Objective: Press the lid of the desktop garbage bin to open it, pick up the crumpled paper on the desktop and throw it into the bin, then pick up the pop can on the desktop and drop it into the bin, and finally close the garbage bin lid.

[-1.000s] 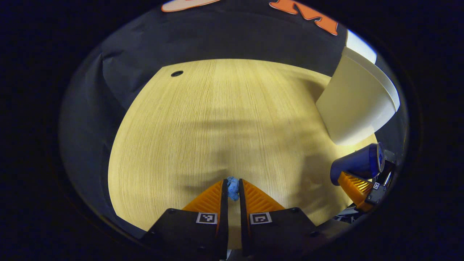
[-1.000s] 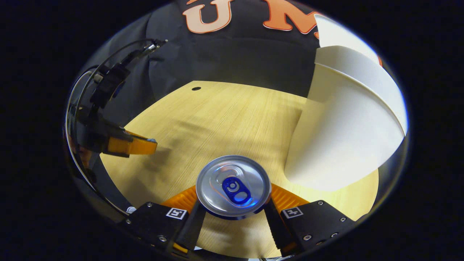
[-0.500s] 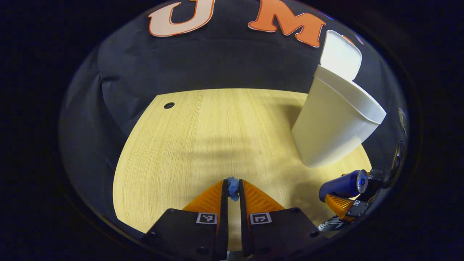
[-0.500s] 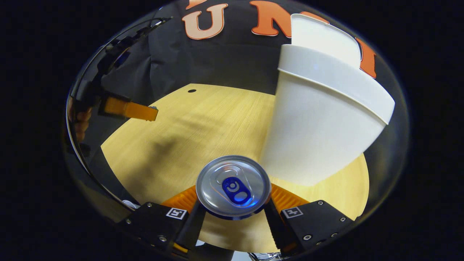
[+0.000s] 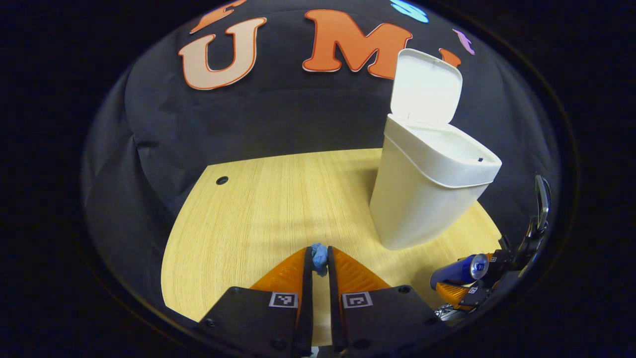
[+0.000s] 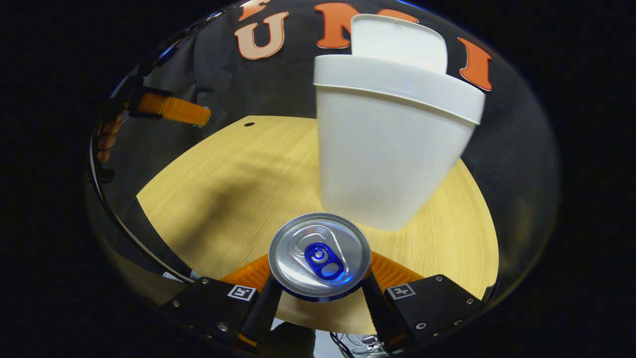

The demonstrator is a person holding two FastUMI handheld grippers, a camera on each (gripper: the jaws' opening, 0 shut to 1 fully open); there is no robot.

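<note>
White plastic, the bin [image 5: 427,199] stands on the counter [image 5: 278,209] with its lid [image 5: 426,92] swung up and back, so the mouth is open. Your left gripper [image 5: 318,259] is closed on the paper [image 5: 319,257], a small blue wad pinched between both fingers near their tips and held clear of the wood. Your right gripper [image 6: 320,271] is clamped on the can [image 6: 320,256], both fingers pressing its sides, the top with its pull tab facing the camera; in the left gripper view the can [image 5: 459,271] shows low at the right, level with the bin's base and in front of it. By the look of it, you are at the paper drop: lid up, both loads in hand, neither above the rim. The paper goes in ahead of the can, so carry the left gripper up and over the rim to the right, get the wad squarely above the opening, and only then part the fingers; it is light and may cling to a finger. Keep the can low and out of that path, then lift it over the front edge without knocking the bin or the raised lid.
</note>
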